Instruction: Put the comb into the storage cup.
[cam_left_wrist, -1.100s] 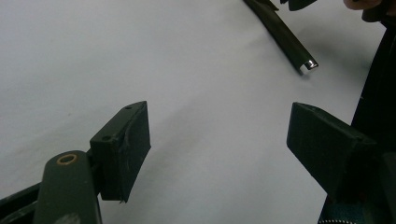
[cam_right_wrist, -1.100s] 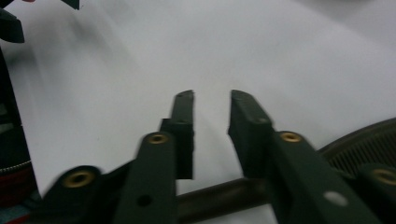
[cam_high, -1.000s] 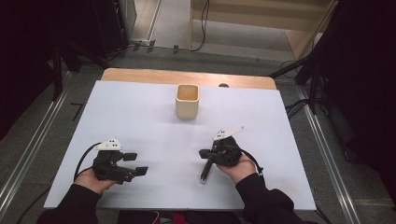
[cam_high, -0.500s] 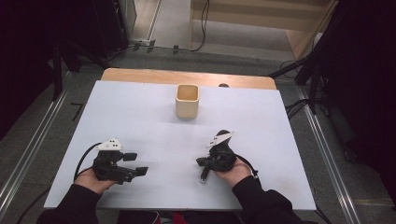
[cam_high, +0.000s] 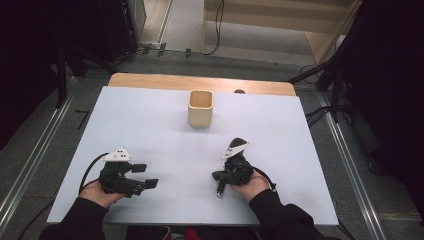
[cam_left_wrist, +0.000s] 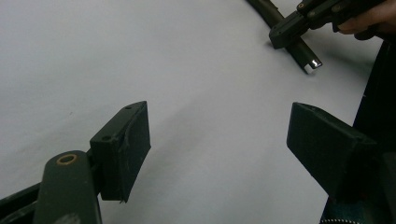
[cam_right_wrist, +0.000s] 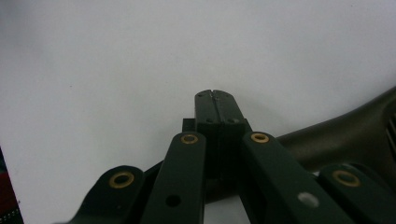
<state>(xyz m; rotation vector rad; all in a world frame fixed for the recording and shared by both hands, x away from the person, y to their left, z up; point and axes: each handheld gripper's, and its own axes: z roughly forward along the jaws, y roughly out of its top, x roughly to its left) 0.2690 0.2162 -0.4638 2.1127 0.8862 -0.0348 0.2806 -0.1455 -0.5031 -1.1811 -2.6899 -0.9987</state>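
Dark stick (cam_high: 220, 189), slim and pen-like, lies on the white bench (cam_high: 150, 115) in the lower middle of the high view, its end poking out from under the right gripper (cam_high: 217, 176). In the left gripper view the stick (cam_left_wrist: 303, 53) crosses the upper right corner and ends in a small shiny tip, with the other gripper's closed nose resting on top of it. The right gripper view shows the right gripper (cam_right_wrist: 215, 100) with its jaws pressed flat together and nothing between them, while the stick (cam_right_wrist: 327, 140) runs off to the right beneath them. So it is touched, not pinched.

The left gripper (cam_high: 145, 176) sits at the lower left with its jaws spread wide over bare bench, holding nothing. A beige cup (cam_high: 200, 108) stands upright well apart, toward the upper middle.

The stick looks light and stiff, with a smooth round body, so I'd expect it to roll or skid if nudged from the side. The best hold seems to be across the middle of its length, jaws opened first and brought down on either side. A grip near the tip would likely let it swing.
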